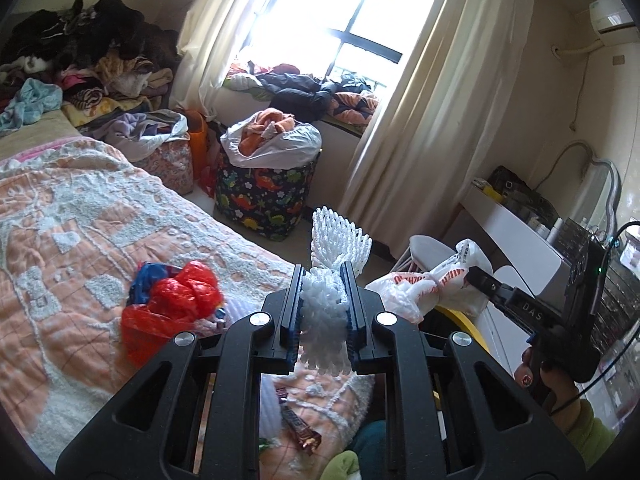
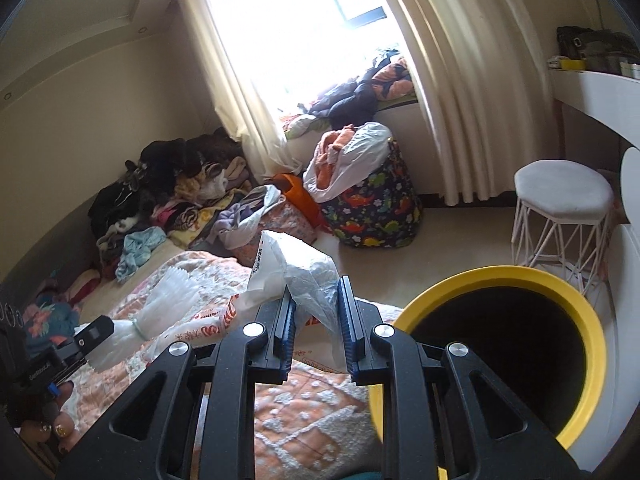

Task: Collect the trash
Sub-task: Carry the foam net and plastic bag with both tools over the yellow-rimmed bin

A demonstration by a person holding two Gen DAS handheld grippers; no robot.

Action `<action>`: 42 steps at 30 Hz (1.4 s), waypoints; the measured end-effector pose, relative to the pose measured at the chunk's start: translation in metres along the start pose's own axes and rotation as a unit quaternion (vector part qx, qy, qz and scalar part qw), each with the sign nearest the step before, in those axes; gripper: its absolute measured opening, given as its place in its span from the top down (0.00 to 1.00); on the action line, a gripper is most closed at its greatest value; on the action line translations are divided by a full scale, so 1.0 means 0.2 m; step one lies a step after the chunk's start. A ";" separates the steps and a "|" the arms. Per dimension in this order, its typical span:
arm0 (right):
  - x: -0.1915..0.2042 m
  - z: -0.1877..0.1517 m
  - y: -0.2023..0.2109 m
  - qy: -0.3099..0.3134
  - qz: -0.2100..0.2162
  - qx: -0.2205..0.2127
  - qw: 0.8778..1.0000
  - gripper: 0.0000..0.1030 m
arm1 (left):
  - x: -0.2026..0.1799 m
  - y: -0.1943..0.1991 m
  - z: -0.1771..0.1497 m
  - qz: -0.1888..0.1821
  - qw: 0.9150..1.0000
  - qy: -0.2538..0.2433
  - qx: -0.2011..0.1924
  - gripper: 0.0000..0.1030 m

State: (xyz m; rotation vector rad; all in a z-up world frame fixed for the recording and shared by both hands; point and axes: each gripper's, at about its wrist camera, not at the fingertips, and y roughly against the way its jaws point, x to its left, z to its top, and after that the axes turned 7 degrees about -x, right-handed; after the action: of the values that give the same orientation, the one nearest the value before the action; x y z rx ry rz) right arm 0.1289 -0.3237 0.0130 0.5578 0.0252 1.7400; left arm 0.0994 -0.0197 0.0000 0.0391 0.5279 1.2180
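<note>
In the left wrist view my left gripper (image 1: 323,280) is shut on a white foam fruit net (image 1: 340,236), whose top fans out above the fingers. To its right my right gripper (image 1: 474,276) holds a crumpled white plastic bag with red print (image 1: 416,288). In the right wrist view that gripper (image 2: 317,292) is shut on the white bag (image 2: 296,264), just left of a yellow-rimmed black bin (image 2: 480,276). The left gripper (image 2: 100,330) and its foam net (image 2: 168,300) show at the left. A red plastic bag (image 1: 172,304) and a brown snack wrapper (image 1: 300,428) lie on the bed.
An orange and white blanket (image 1: 80,220) covers the bed. A dinosaur-print hamper (image 2: 372,208) full of clothes stands by the window. A white wire stool (image 2: 564,200) and a white dressing table (image 1: 516,224) are at the right. Clothes are piled against the far wall.
</note>
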 end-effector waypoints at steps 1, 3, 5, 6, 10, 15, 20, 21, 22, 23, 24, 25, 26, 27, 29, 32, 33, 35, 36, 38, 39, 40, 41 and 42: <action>-0.02 0.00 0.02 -0.001 -0.005 -0.003 1.000 0.81 | -0.02 -0.01 0.00 -0.002 1.000 -0.002 0.002 0.88; -0.05 0.02 0.03 -0.005 -0.012 -0.007 1.000 0.81 | -0.05 -0.02 -0.02 -0.008 1.000 -0.008 0.006 0.88; -0.09 0.03 0.05 -0.010 -0.020 -0.012 1.000 0.81 | -0.08 -0.04 -0.03 -0.012 1.000 -0.012 0.010 0.88; -0.11 0.03 0.06 -0.011 -0.026 -0.014 1.000 0.81 | -0.09 -0.04 -0.03 -0.015 1.000 -0.014 0.011 0.88; -0.18 0.03 0.09 -0.019 -0.044 -0.018 0.999 0.81 | -0.14 -0.07 -0.05 -0.025 0.999 -0.023 0.019 0.88; -0.30 0.05 0.13 -0.032 -0.070 -0.026 0.997 0.81 | -0.20 -0.11 -0.08 -0.036 0.998 -0.033 0.027 0.88; -0.40 0.07 0.15 -0.037 -0.104 -0.034 0.993 0.81 | -0.25 -0.15 -0.11 -0.047 0.997 -0.039 0.038 0.88; -0.42 0.07 0.16 -0.037 -0.111 -0.035 0.992 0.81 | -0.27 -0.16 -0.11 -0.048 0.997 -0.041 0.040 0.88; -0.45 0.07 0.17 -0.038 -0.120 -0.036 0.991 0.81 | -0.28 -0.16 -0.12 -0.050 0.997 -0.042 0.042 0.88; -0.48 0.08 0.17 -0.038 -0.128 -0.037 0.990 0.81 | -0.29 -0.18 -0.12 -0.054 0.997 -0.044 0.045 0.88; -0.49 0.08 0.17 -0.039 -0.135 -0.038 0.989 0.81 | -0.31 -0.19 -0.13 -0.056 0.996 -0.046 0.048 0.88; -0.52 0.07 0.18 -0.041 -0.143 -0.038 0.988 0.81 | -0.32 -0.19 -0.14 -0.059 0.996 -0.048 0.049 0.88; -0.54 0.07 0.18 -0.045 -0.150 -0.037 0.987 0.81 | -0.34 -0.20 -0.14 -0.062 0.996 -0.050 0.051 0.88; -0.57 0.07 0.18 -0.048 -0.156 -0.037 0.986 0.81 | -0.36 -0.21 -0.15 -0.066 0.995 -0.053 0.054 0.88; -0.61 0.07 0.19 -0.051 -0.171 -0.036 0.983 0.81 | -0.39 -0.23 -0.16 -0.071 0.994 -0.057 0.059 0.88; -0.67 0.05 0.20 -0.056 -0.191 -0.034 0.979 0.81 | -0.43 -0.27 -0.19 -0.079 0.993 -0.064 0.068 0.88; -0.69 0.05 0.21 -0.058 -0.197 -0.033 0.978 0.81 | -0.44 -0.28 -0.21 -0.082 0.992 -0.066 0.072 0.88; -0.72 0.04 0.21 -0.059 -0.211 -0.033 0.975 0.81 | -0.47 -0.30 -0.23 -0.085 0.991 -0.071 0.076 0.88; -0.74 0.04 0.22 -0.057 -0.218 -0.033 0.974 0.81 | -0.48 -0.32 -0.24 -0.087 0.990 -0.073 0.080 0.88; -0.75 0.03 0.22 -0.054 -0.231 -0.033 0.971 0.81 | -0.51 -0.34 -0.26 -0.090 0.989 -0.076 0.086 0.88; -0.76 0.02 0.23 -0.052 -0.237 -0.033 0.970 0.81 | -0.51 -0.35 -0.27 -0.091 0.989 -0.078 0.090 0.88; -0.77 0.02 0.23 -0.050 -0.243 -0.032 0.968 0.81 | -0.52 -0.36 -0.28 -0.092 0.988 -0.080 0.094 0.88; -0.78 0.01 0.23 -0.048 -0.248 -0.032 0.967 0.81 | -0.53 -0.37 -0.29 -0.093 0.988 -0.081 0.097 0.88; -0.79 0.01 0.23 -0.047 -0.252 -0.031 0.966 0.81 | -0.54 -0.38 -0.30 -0.094 0.987 -0.082 0.102 0.88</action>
State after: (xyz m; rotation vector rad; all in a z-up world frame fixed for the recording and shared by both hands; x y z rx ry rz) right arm 0.1097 -0.4817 -0.0272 0.5322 0.0420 1.2135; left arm 0.1167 -0.1602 -0.0364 0.2554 0.4980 0.9632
